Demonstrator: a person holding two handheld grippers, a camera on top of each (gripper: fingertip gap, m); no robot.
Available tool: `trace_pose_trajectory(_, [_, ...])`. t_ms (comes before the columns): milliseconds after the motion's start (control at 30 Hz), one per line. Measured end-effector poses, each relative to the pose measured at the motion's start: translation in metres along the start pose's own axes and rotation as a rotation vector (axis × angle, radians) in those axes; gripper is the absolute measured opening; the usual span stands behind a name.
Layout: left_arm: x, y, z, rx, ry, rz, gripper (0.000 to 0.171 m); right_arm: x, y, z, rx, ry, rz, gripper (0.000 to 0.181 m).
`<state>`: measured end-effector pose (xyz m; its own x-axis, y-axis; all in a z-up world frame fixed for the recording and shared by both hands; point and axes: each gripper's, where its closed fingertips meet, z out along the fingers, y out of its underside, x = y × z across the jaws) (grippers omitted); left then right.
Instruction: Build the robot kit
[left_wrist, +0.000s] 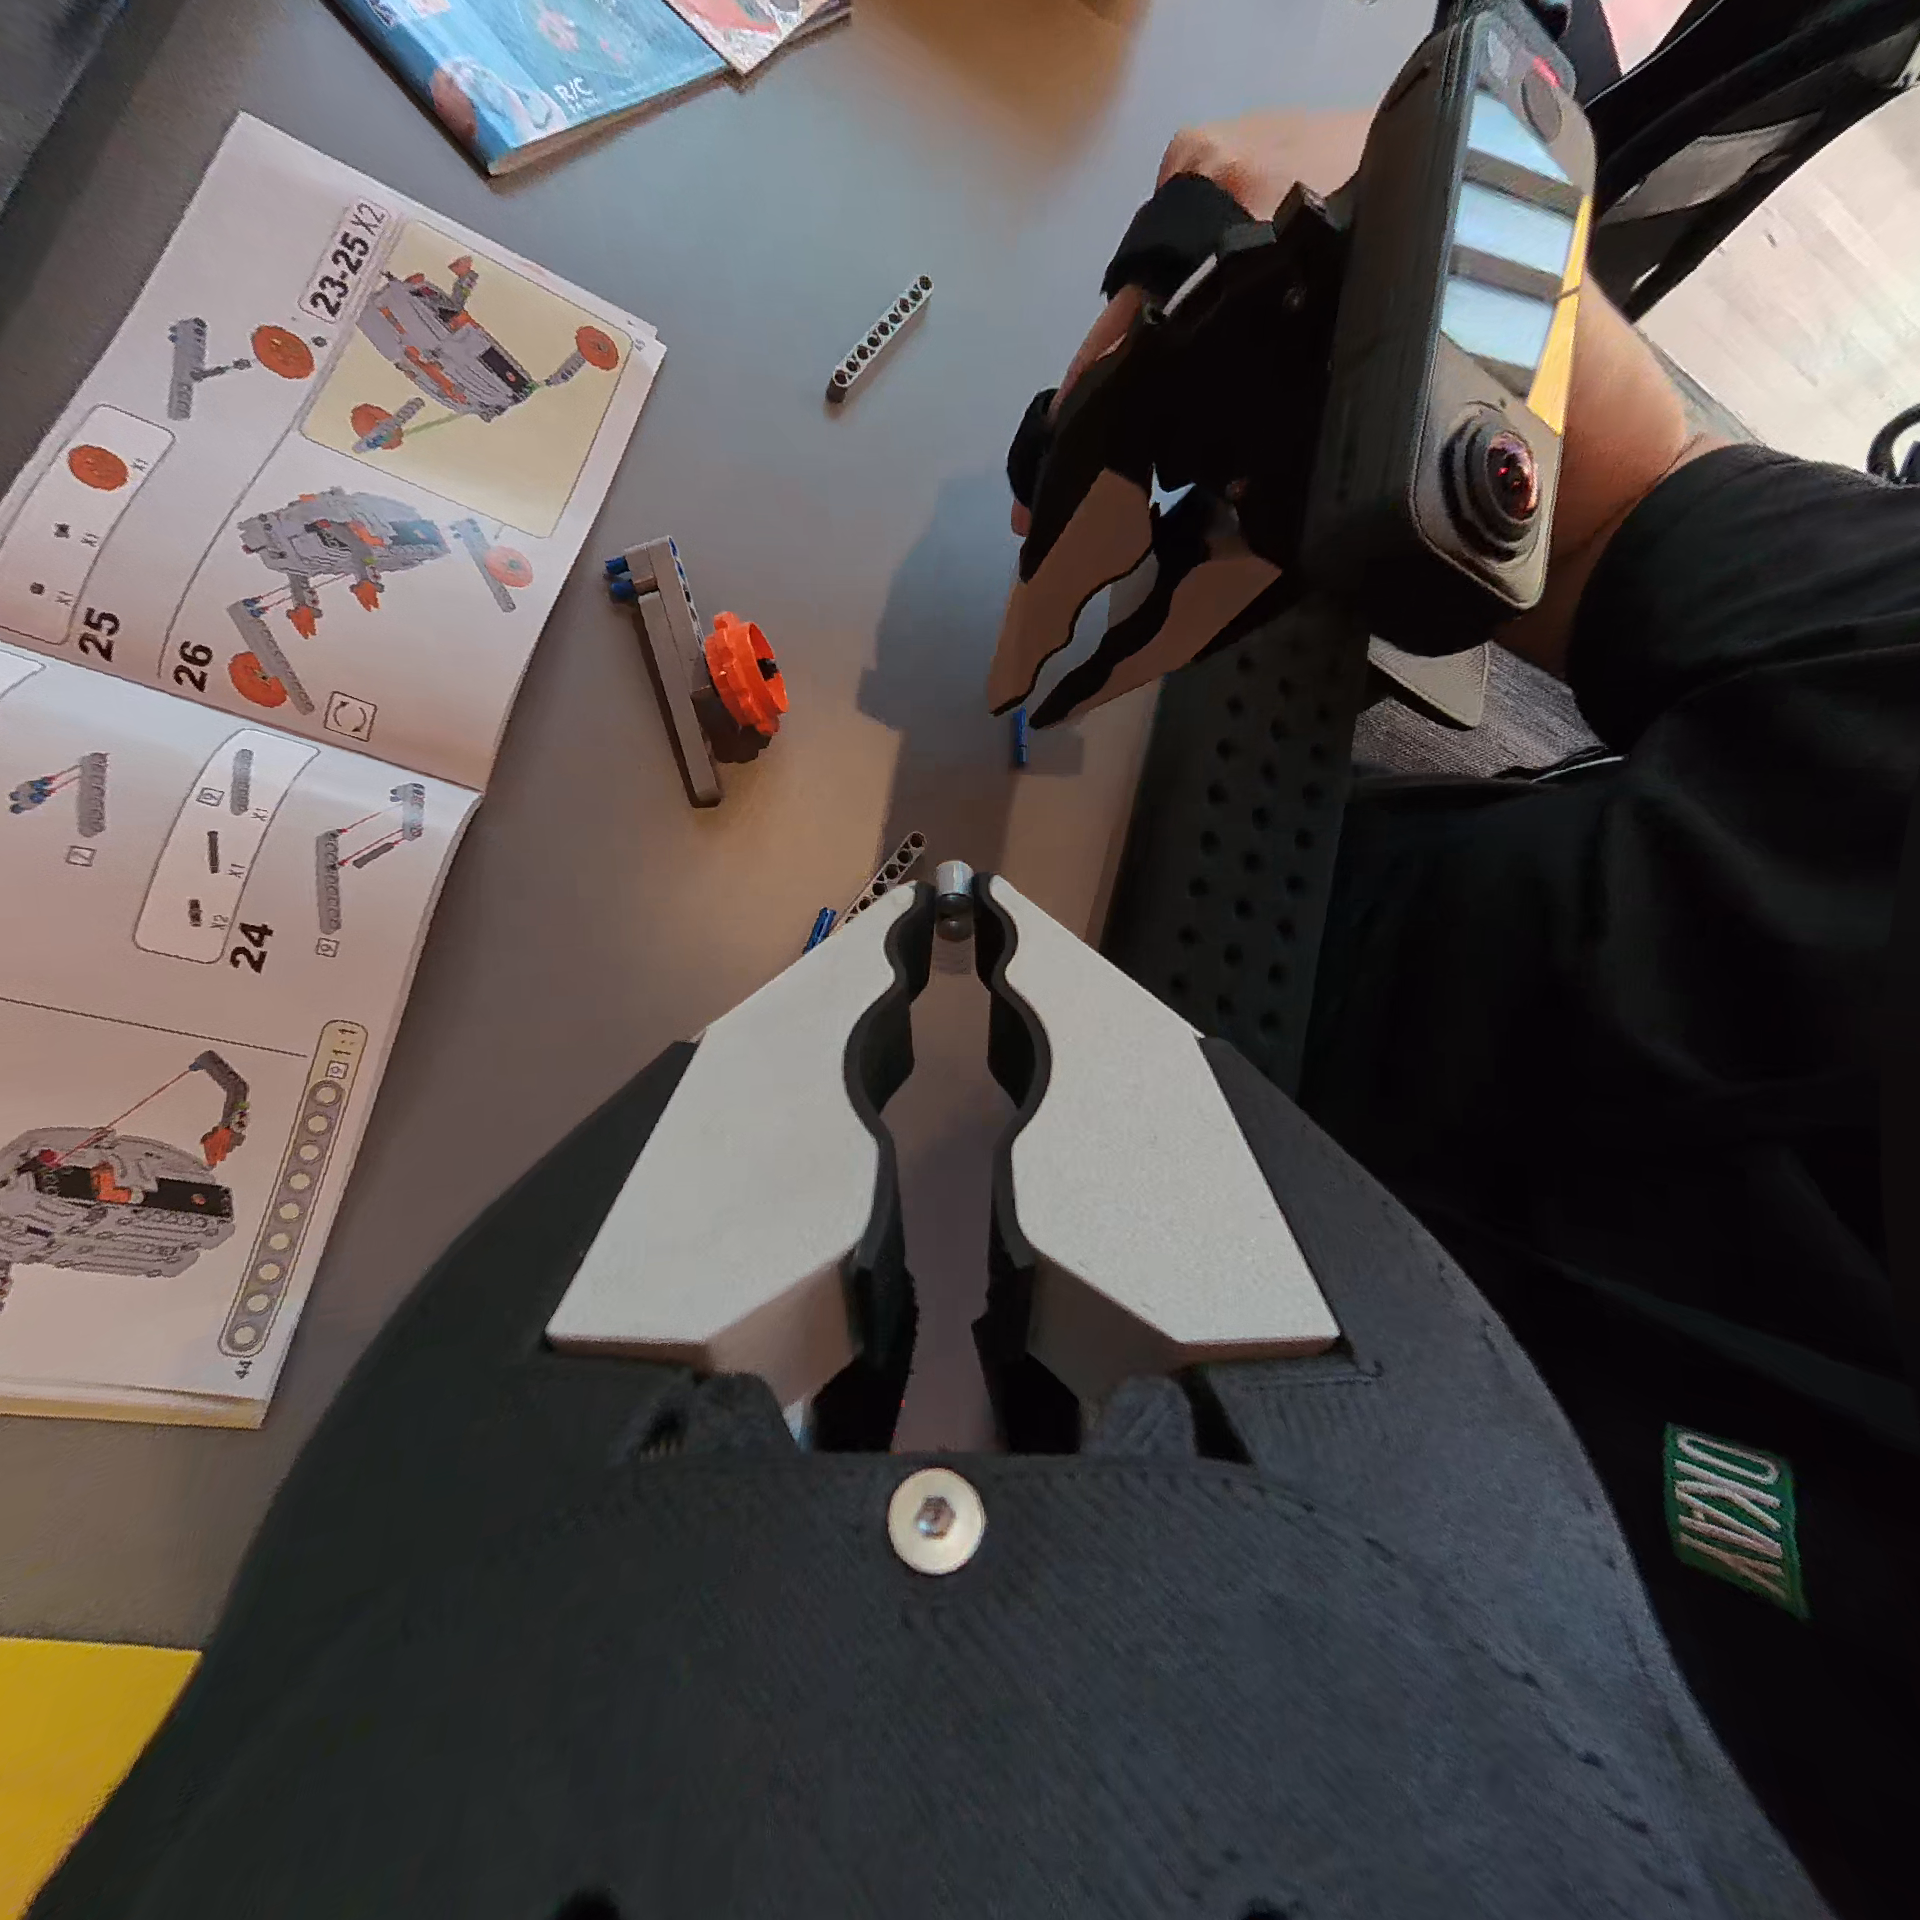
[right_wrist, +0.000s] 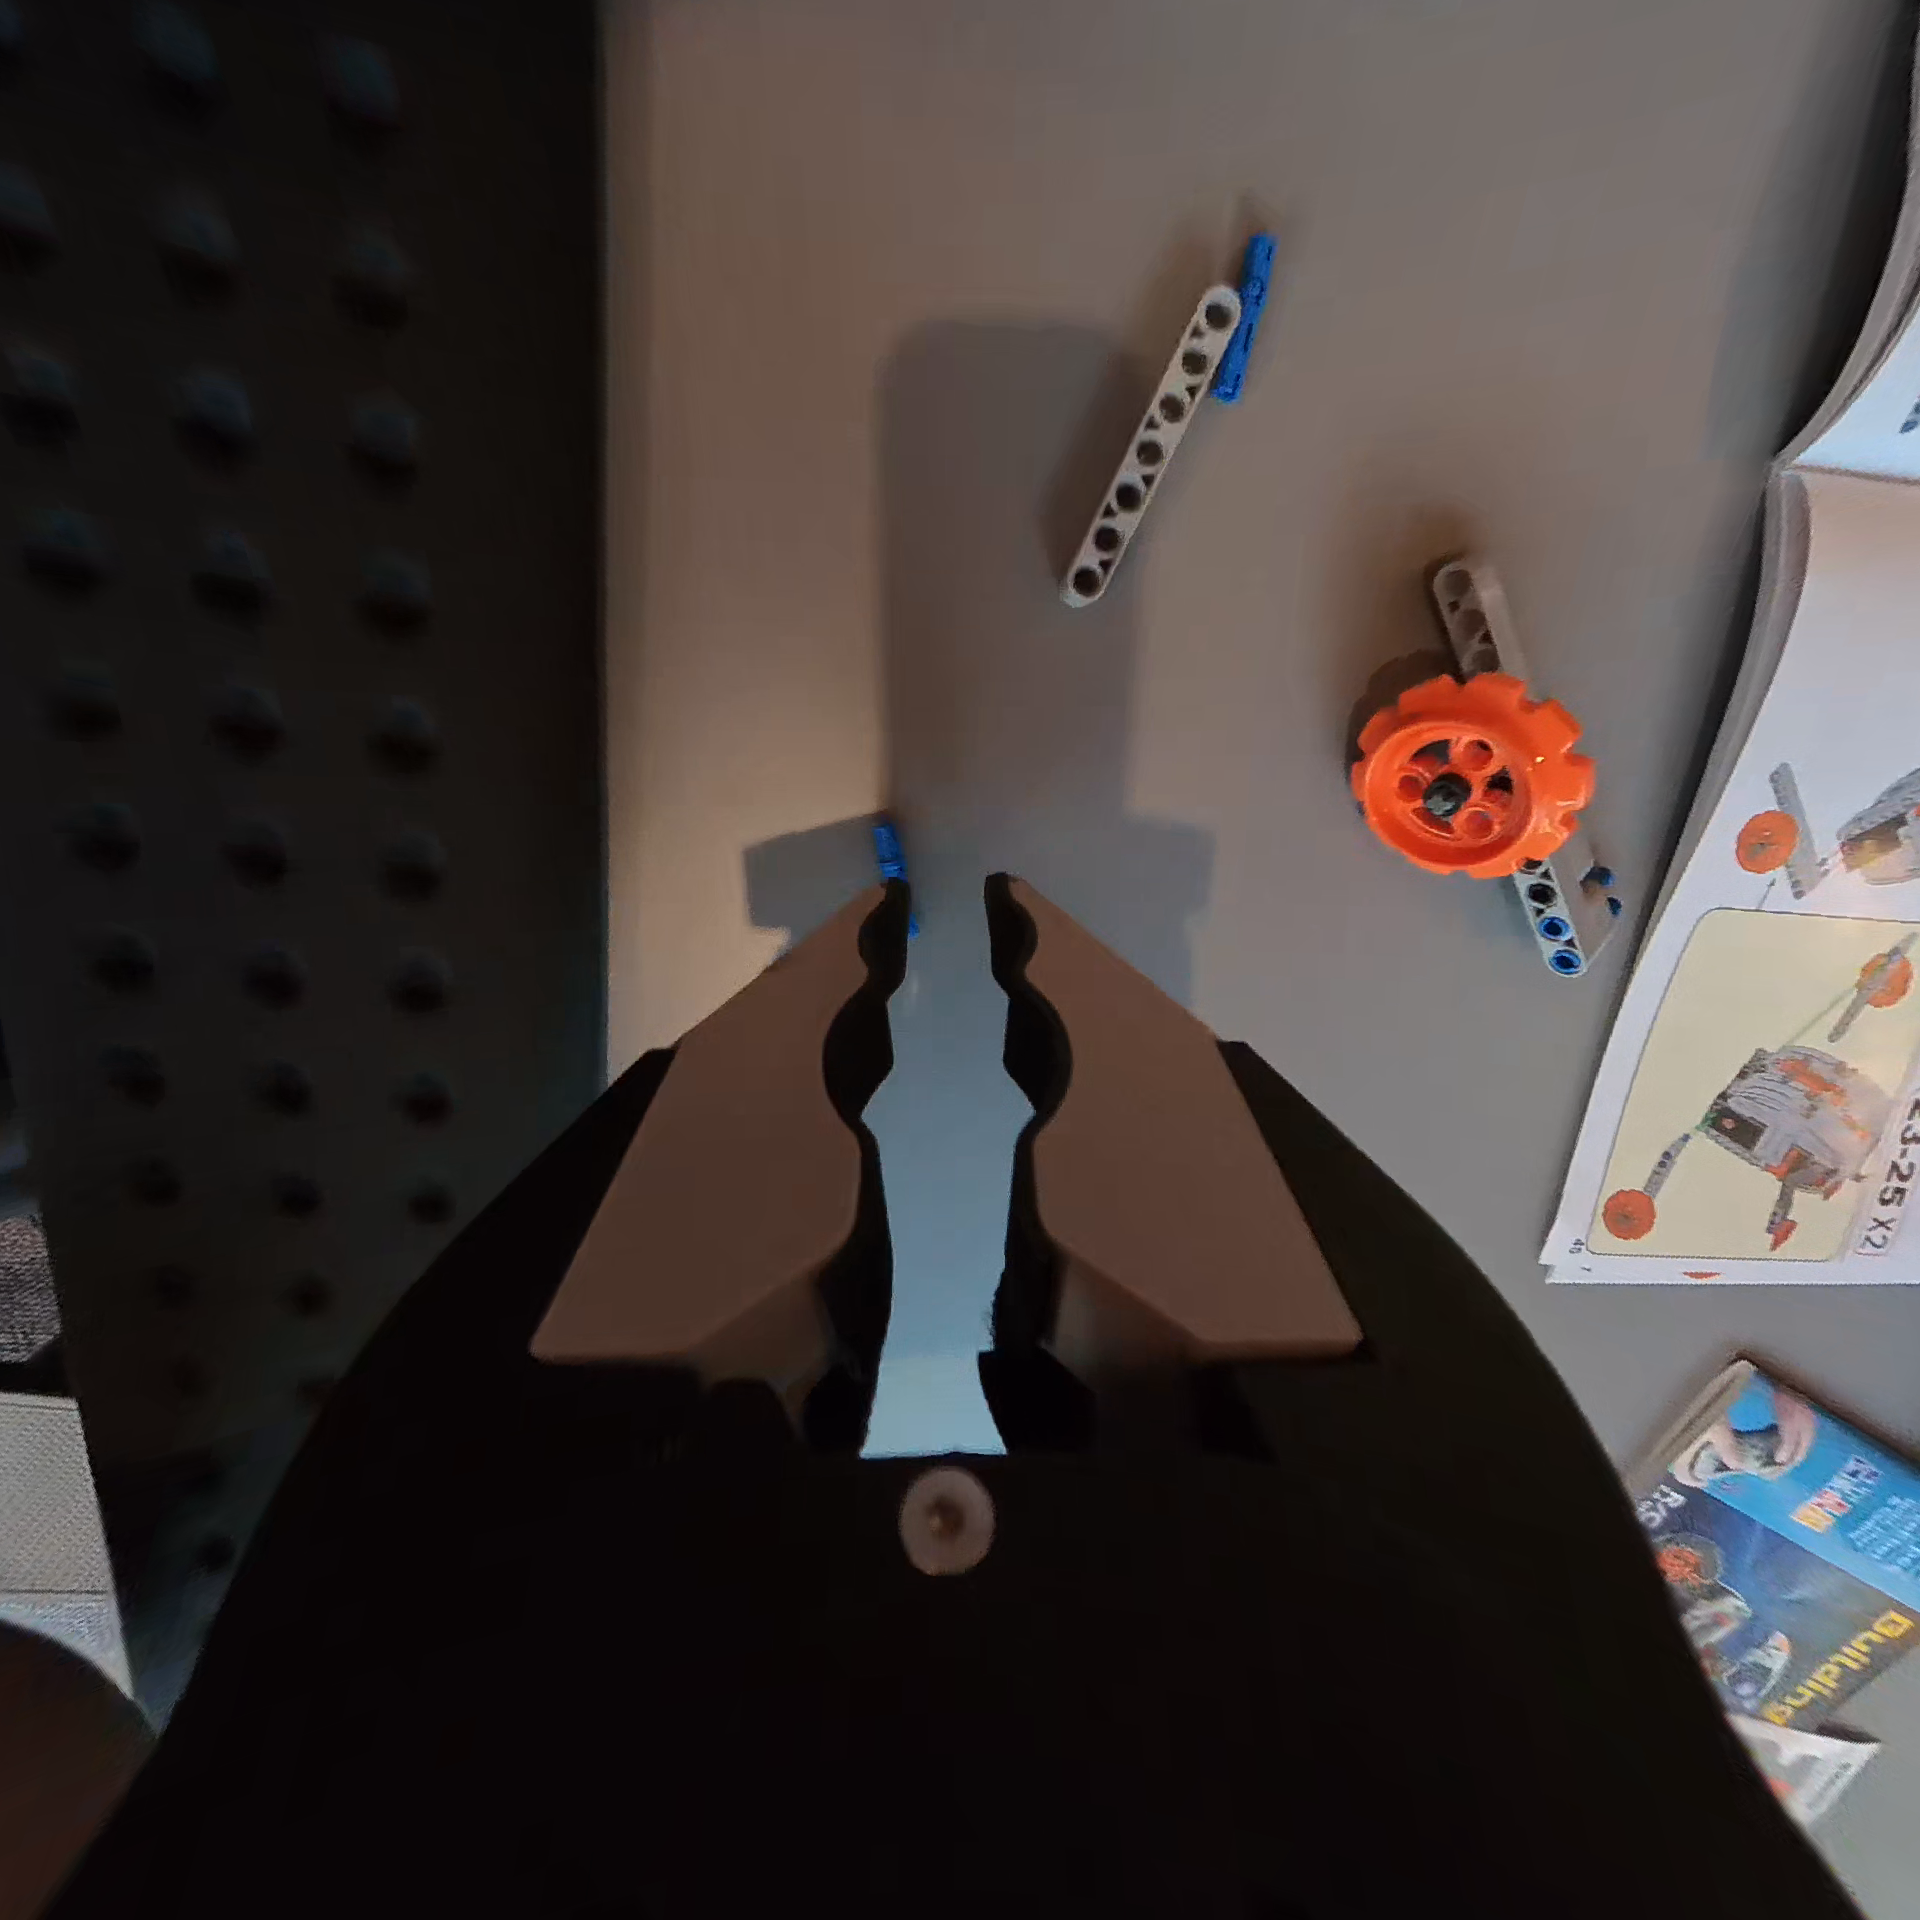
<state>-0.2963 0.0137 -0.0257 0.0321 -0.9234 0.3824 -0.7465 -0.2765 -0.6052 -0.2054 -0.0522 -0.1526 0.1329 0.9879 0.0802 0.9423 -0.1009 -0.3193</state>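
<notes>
while the left hand-held gripper (left_wrist: 951, 899) pinches a small grey bush (left_wrist: 950, 896), the right hand-held gripper (right_wrist: 943, 896), jaws narrowly apart, hovers at a blue pin (right_wrist: 889, 854) on the bench (right_wrist: 1039, 156); straddle it squarely

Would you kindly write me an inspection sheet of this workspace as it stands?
Surface: grey table.
Parts: grey beam with orange wheel; loose grey beam beside blue piece; another grey beam.
Clutter: open instruction booklet; blue booklet; black studded plate.
Grippers: left gripper shut on small grey bushing; right gripper open, its left tip at blue pin.
Cables: nothing seen.
Surroundings: person's dark sleeve.
</notes>
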Motion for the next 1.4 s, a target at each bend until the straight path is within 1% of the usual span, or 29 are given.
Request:
trace_pose_trajectory(133, [0.001, -0.003, -0.011, 0.028, -0.012, 0.008, 0.005, -0.009, -0.007, -0.001, -0.013, -0.039, -0.033, 0.015])
trace_pose_trajectory(367, [0.009, -0.005, -0.02, 0.044, -0.021, 0.035, 0.005, -0.008, -0.003, 0.012, -0.153, -0.06, -0.047, 0.013])
trace_pose_trajectory(633, [0.017, -0.004, -0.027, 0.05, -0.026, 0.066, 0.005, -0.001, -0.002, 0.015, -0.29, -0.013, -0.081, 0.011])
trace_pose_trajectory(867, [0.02, -0.005, -0.031, 0.057, -0.022, 0.074, 0.005, 0.002, 0.0, 0.018, -0.348, -0.008, -0.09, 0.009])
trace_pose_trajectory(900, [0.02, -0.005, -0.031, 0.057, -0.022, 0.075, 0.005, 0.002, -0.001, 0.018, -0.35, -0.008, -0.09, 0.005])
trace_pose_trajectory(1100, [0.019, -0.005, -0.031, 0.057, -0.019, 0.076, 0.006, 0.002, -0.001, 0.018, -0.331, -0.021, -0.074, 0.004])
trace_pose_trajectory(1133, [0.019, -0.005, -0.03, 0.055, -0.017, 0.073, 0.006, 0.004, -0.002, 0.017, -0.302, -0.01, -0.067, 0.004])
trace_pose_trajectory(1167, [0.018, -0.005, -0.029, 0.053, -0.014, 0.071, 0.005, 0.007, -0.008, 0.015, -0.227, 0.005, -0.046, 0.004])
trace_pose_trajectory(1200, [0.017, -0.005, -0.029, 0.052, -0.01, 0.068, 0.005, 0.014, -0.017, 0.011, -0.11, 0.039, -0.006, 0.003])
trace_pose_trajectory(1233, [0.017, -0.005, -0.028, 0.051, -0.004, 0.063, 0.006, 0.023, -0.028, 0.003, 0.041, 0.081, 0.056, 0.003])
trace_pose_trajectory(1267, [0.016, -0.005, -0.027, 0.05, 0.002, 0.057, 0.006, 0.034, -0.039, -0.007, 0.233, 0.121, 0.139, 0.002])
trace_pose_trajectory(1300, [0.016, -0.005, -0.026, 0.052, 0.007, 0.054, 0.006, 0.042, -0.049, -0.017, 0.442, 0.125, 0.228, 0.003])
trace_pose_trajectory(1333, [0.016, -0.006, -0.025, 0.054, 0.01, 0.053, 0.005, 0.048, -0.05, -0.025, 0.602, 0.105, 0.33, 0.002])
trace_pose_trajectory(1400, [0.016, -0.006, -0.023, 0.048, 0.012, 0.057, 0.006, 0.058, -0.037, -0.027, 0.741, 0.061, 0.524, 0.003])
